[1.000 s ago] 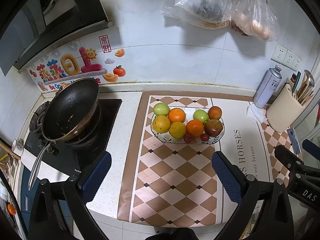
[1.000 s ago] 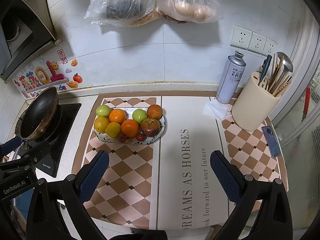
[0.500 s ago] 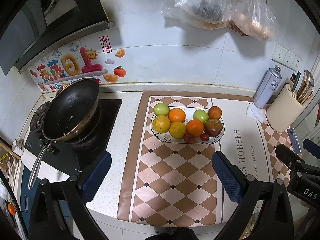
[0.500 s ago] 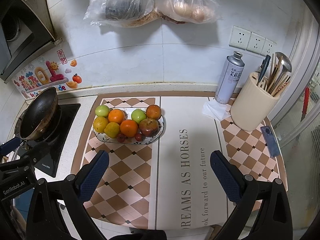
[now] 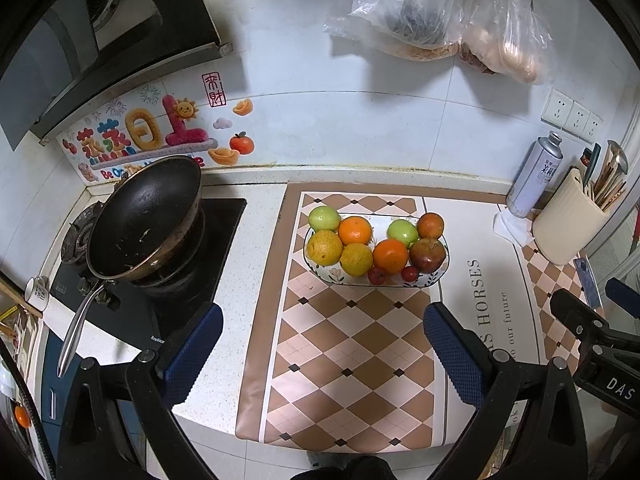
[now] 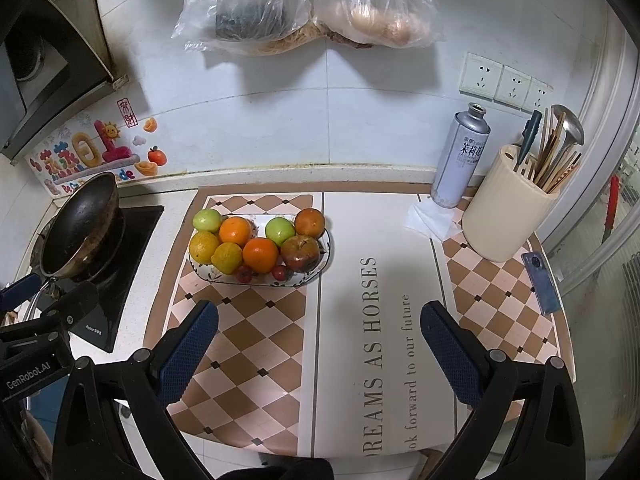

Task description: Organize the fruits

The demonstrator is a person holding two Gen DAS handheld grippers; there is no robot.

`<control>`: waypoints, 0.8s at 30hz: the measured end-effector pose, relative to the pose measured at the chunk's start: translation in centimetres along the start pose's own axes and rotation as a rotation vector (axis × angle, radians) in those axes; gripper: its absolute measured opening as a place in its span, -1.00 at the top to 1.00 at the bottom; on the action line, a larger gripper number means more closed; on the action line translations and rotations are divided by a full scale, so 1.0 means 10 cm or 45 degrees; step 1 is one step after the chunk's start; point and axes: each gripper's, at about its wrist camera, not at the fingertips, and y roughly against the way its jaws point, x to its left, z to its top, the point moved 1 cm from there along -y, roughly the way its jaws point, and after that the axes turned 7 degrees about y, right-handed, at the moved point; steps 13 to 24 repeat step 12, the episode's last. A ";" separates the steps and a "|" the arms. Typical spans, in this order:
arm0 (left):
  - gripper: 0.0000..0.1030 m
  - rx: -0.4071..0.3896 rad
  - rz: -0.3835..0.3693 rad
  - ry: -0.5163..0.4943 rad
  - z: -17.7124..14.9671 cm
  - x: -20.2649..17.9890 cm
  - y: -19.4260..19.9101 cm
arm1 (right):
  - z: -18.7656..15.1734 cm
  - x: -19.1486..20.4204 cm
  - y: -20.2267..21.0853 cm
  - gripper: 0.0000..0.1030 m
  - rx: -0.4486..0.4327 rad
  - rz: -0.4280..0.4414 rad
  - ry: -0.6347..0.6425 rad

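I hold the left gripper (image 5: 320, 344) and right gripper (image 6: 320, 340) spread and empty above the bench (image 6: 120, 364), the fruits (image 6: 256, 246) piled in the dish (image 6: 325, 254) at 12 and 11 o'clock, within reach.

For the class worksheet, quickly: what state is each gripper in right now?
Left gripper: open, holding nothing, above the checked mat.
Right gripper: open, holding nothing, above the same mat.

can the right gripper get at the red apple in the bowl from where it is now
Probably yes. The right gripper is open and empty, and only bare mat lies between it and the red apple, which sits at the bowl's near right edge.
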 end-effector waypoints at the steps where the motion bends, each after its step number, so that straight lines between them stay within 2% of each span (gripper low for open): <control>1: -0.99 0.001 0.001 0.001 0.00 0.00 0.01 | 0.00 0.00 0.01 -1.00 0.000 0.001 -0.001; 24: -0.99 -0.014 0.003 0.009 -0.05 0.05 0.06 | -0.01 0.06 -0.01 -1.00 0.000 0.009 0.016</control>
